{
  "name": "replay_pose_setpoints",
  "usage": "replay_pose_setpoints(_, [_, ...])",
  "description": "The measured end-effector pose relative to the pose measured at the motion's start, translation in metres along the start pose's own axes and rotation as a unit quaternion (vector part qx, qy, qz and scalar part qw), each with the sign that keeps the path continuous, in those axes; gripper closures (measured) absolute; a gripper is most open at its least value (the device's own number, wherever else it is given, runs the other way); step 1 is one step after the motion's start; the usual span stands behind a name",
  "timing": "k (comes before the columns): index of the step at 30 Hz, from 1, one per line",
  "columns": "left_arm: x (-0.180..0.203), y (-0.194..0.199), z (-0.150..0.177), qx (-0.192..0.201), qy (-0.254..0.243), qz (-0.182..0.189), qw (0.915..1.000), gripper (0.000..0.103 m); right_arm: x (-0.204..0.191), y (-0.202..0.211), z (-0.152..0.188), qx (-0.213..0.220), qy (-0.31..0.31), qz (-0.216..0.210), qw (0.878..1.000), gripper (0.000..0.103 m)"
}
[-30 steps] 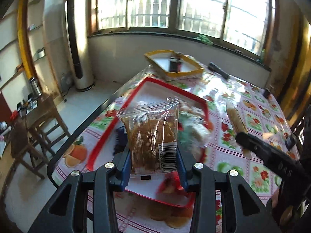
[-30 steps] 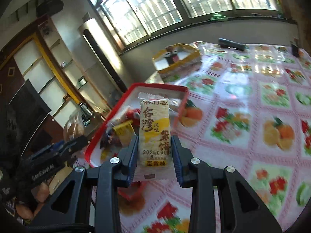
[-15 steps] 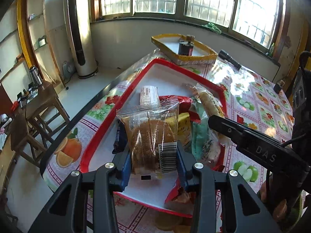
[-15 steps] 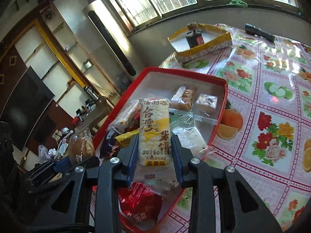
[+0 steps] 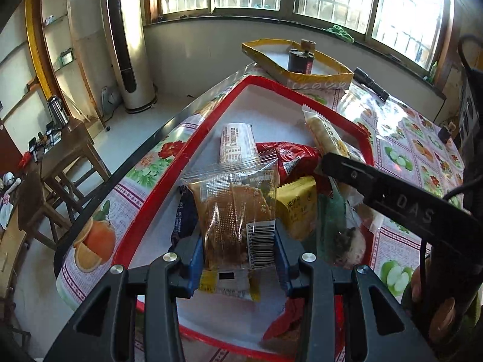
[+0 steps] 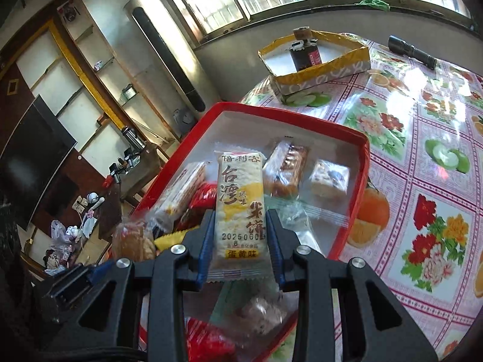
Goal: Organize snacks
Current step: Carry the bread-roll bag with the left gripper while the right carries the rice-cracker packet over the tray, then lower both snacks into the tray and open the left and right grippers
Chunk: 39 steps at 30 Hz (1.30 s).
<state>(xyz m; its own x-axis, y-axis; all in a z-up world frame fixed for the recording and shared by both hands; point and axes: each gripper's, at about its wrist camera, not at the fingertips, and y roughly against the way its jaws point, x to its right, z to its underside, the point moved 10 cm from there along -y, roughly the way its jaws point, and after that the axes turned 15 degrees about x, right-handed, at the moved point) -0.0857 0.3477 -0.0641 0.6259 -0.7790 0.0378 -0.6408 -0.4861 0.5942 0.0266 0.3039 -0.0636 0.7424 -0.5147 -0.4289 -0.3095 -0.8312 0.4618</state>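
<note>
My left gripper (image 5: 238, 249) is shut on a clear packet with a brown cake (image 5: 238, 211), held over the near part of the red tray (image 5: 181, 163). My right gripper (image 6: 240, 236) is shut on a white and yellow rice cracker packet (image 6: 240, 202), also above the red tray (image 6: 359, 187). Several wrapped snacks lie in the tray: a red bag (image 5: 289, 160), a yellow packet (image 5: 297, 208), a brown cake packet (image 6: 286, 169) and a pale nougat packet (image 6: 329, 178). The right gripper's black arm (image 5: 392, 205) crosses the left wrist view, its cracker packet (image 5: 324, 132) sticking up.
A yellow-rimmed cardboard box (image 6: 317, 72) holding a dark can (image 6: 306, 54) stands at the table's far end. A black torch (image 6: 412, 51) lies beyond it on the flowered tablecloth (image 6: 422, 138). The table edge (image 5: 126, 169) runs left of the tray, with a wooden stool (image 5: 63, 150) below.
Both grippers have moved forward and lower over the red tray, each keeping its packet. The right gripper has come in from the table side to above the tray's snacks.
</note>
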Motion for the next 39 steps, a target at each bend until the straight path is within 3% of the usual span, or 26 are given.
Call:
replay_pose_setpoints(18, [0.002, -0.003, 0.002, -0.002, -0.018, -0.019, 0.9996, 0.061, -0.009, -0.022, -0.014, 0.0, 0.029, 0.003, 1.0, 0.067])
replay_pose_setpoints(20, [0.002, -0.002, 0.003, -0.005, -0.015, -0.015, 0.9998, 0.06, -0.009, -0.021, -0.014, -0.001, 0.028, 0.001, 1.0, 0.063])
replay_pose_setpoints(22, [0.002, 0.0, 0.003, -0.004, -0.016, -0.015, 0.9998, 0.058, -0.009, -0.019, -0.014, 0.001, 0.026, 0.0, 1.0, 0.05])
replay_pose_setpoints(24, [0.003, 0.004, 0.003, -0.002, -0.017, -0.013, 0.9998, 0.049, -0.009, -0.014, -0.015, 0.006, 0.025, 0.001, 1.0, 0.045])
replay_pose_setpoints(39, [0.012, 0.036, 0.007, 0.026, -0.039, -0.006, 0.9989, 0.037, -0.009, 0.033, -0.01, 0.022, 0.038, -0.016, 0.999, 0.035])
